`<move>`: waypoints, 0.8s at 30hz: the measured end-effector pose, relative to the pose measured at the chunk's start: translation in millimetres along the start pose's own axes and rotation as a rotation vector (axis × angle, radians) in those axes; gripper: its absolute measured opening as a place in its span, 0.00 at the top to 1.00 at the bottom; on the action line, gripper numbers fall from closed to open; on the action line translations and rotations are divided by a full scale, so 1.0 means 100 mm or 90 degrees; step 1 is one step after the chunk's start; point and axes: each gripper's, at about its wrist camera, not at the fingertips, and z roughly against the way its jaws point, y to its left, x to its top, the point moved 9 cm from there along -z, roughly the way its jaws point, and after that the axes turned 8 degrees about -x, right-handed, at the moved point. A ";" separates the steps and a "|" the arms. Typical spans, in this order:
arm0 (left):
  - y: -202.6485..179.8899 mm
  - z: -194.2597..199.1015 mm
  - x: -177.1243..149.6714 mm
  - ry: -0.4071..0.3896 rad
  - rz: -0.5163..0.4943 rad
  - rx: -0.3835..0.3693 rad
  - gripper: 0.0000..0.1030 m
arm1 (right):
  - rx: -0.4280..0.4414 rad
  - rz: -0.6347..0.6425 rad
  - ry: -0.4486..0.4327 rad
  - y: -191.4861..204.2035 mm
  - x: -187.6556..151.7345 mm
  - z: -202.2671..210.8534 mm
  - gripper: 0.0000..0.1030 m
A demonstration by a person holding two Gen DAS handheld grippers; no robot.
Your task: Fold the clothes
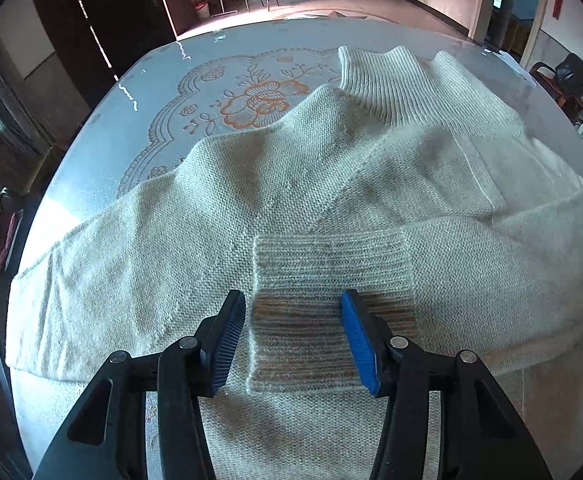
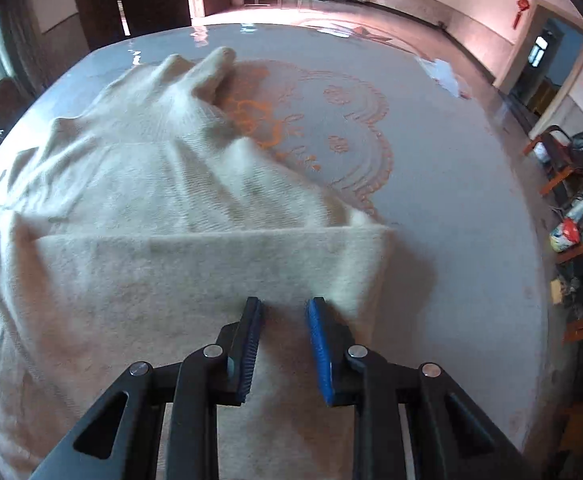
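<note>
A cream sweater [image 1: 219,208] lies spread on the flowered table [image 1: 139,92], collar at the far side; the left gripper [image 1: 293,344] hovers wide open over a ribbed cuff [image 1: 331,264], gripping nothing; the right gripper [image 2: 284,346] stands partly open above the sweater's folded edge [image 2: 219,248], fabric between its jaws but not pinched.

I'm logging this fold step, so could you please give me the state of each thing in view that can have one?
Sweater: spread on the table, partly folded, wrinkled.
Sleeve cuff: laid across the sweater body, between the left gripper's fingers.
Turtleneck collar: flat, pointing to the far edge.
Left gripper: open, over the cuff.
Right gripper: open, over the folded sleeve.
Table: partly covered by the sweater.
</note>
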 end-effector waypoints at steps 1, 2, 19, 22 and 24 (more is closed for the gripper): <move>0.01 0.01 -0.01 -0.001 0.001 0.002 0.49 | -0.009 -0.007 0.000 -0.04 0.00 -0.01 0.79; 0.02 0.02 -0.02 -0.003 0.001 0.004 0.49 | -0.010 -0.013 -0.001 -0.05 0.00 -0.02 0.79; 0.34 0.26 -0.15 -0.029 0.018 0.022 0.39 | 0.089 -0.085 -0.037 0.12 -0.12 0.22 0.76; 0.46 0.35 -0.15 -0.033 0.014 0.038 0.38 | 0.058 -0.069 -0.045 0.11 -0.14 0.18 0.76; 0.70 0.53 -0.17 -0.055 0.046 0.028 0.38 | 0.048 -0.085 -0.044 0.08 -0.13 0.26 0.75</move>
